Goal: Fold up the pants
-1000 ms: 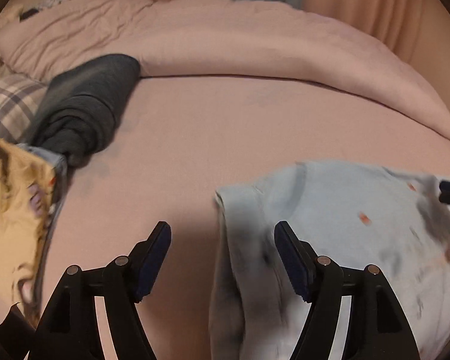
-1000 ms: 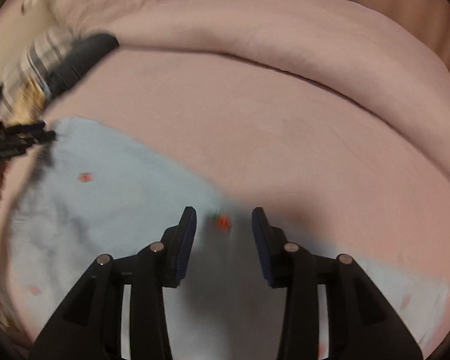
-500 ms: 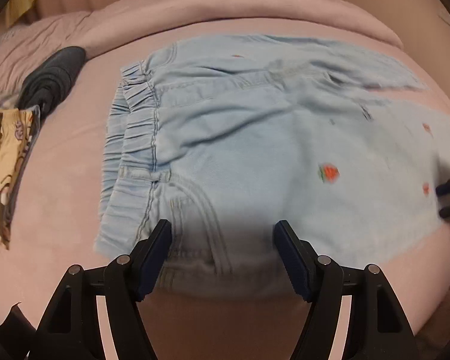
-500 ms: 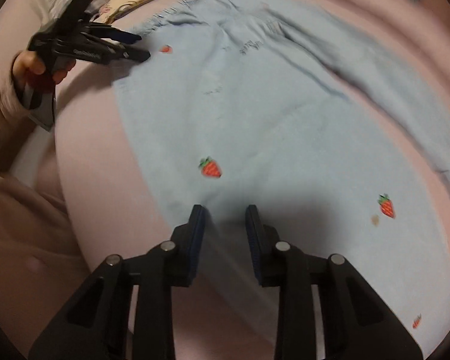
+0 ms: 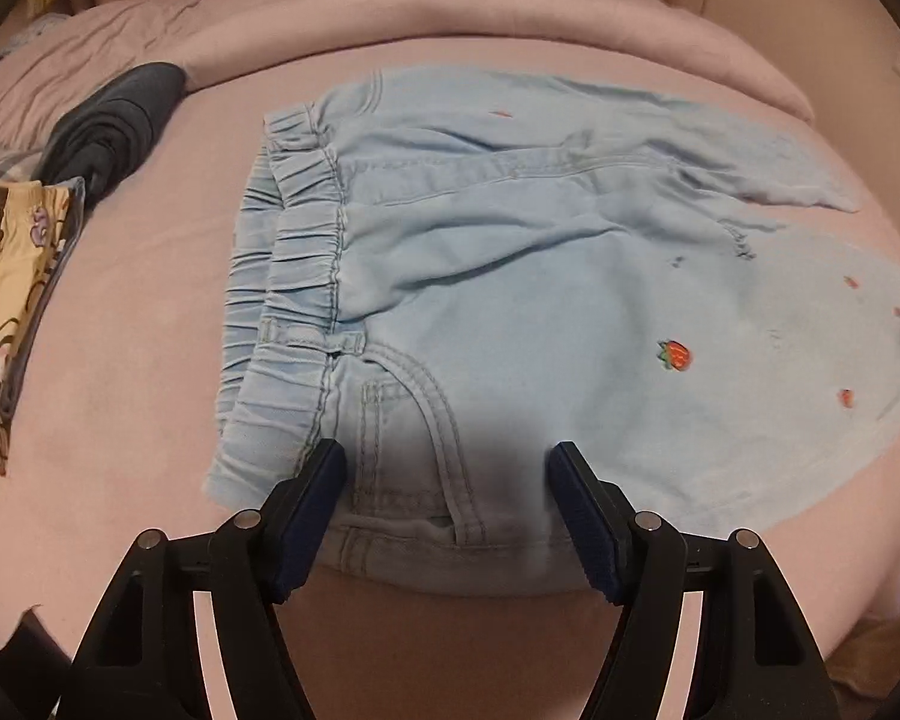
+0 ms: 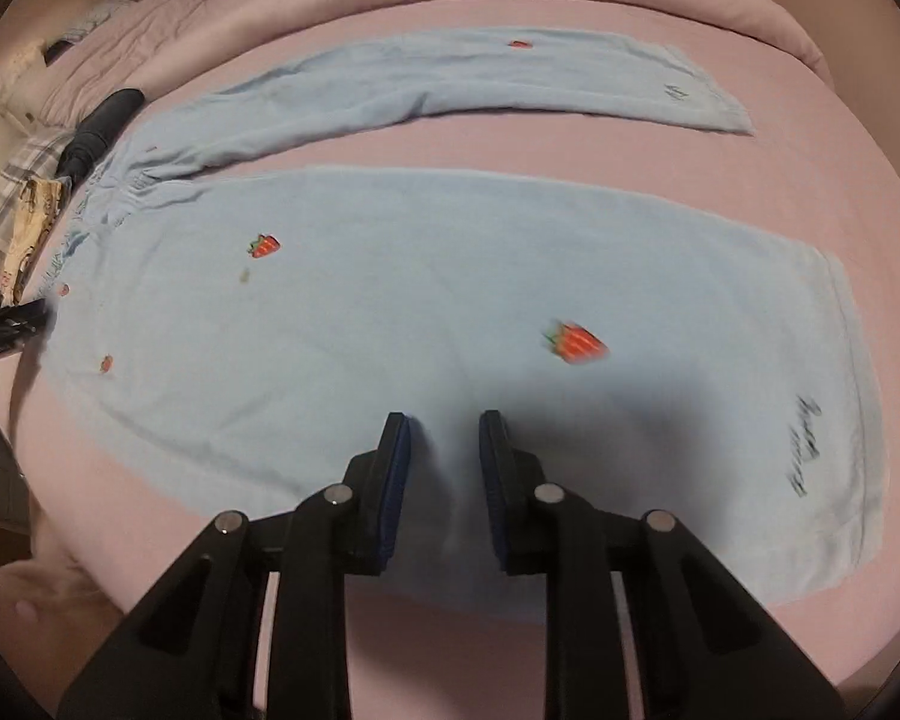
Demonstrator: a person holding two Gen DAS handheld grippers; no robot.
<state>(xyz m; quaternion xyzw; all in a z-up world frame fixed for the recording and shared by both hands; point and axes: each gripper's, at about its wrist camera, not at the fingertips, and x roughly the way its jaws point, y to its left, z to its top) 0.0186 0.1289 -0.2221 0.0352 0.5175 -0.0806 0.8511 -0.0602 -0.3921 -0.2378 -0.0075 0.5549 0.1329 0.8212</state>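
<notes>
Light blue pants point(image 5: 510, 276) with small strawberry patches lie spread flat on the pink bed. The elastic waistband point(image 5: 288, 300) is on the left in the left wrist view. My left gripper point(image 5: 447, 468) is open and empty, hovering over the near pocket by the waistband. In the right wrist view the pants point(image 6: 420, 312) show both legs stretched to the right, the far leg point(image 6: 480, 84) apart from the near one. My right gripper point(image 6: 444, 438) is open with a narrow gap, empty, over the near leg's front edge.
A rolled dark grey garment point(image 5: 114, 126) and a yellow printed cloth point(image 5: 6, 300) lie left of the waistband. A bunched pink duvet point(image 5: 450, 6) runs along the back. The bed's front edge point(image 5: 450, 630) drops off just below the grippers.
Both grippers have pulled back and up, so the whole pants now show laid flat. The right gripper has shifted right along the near leg. The left stays wide open.
</notes>
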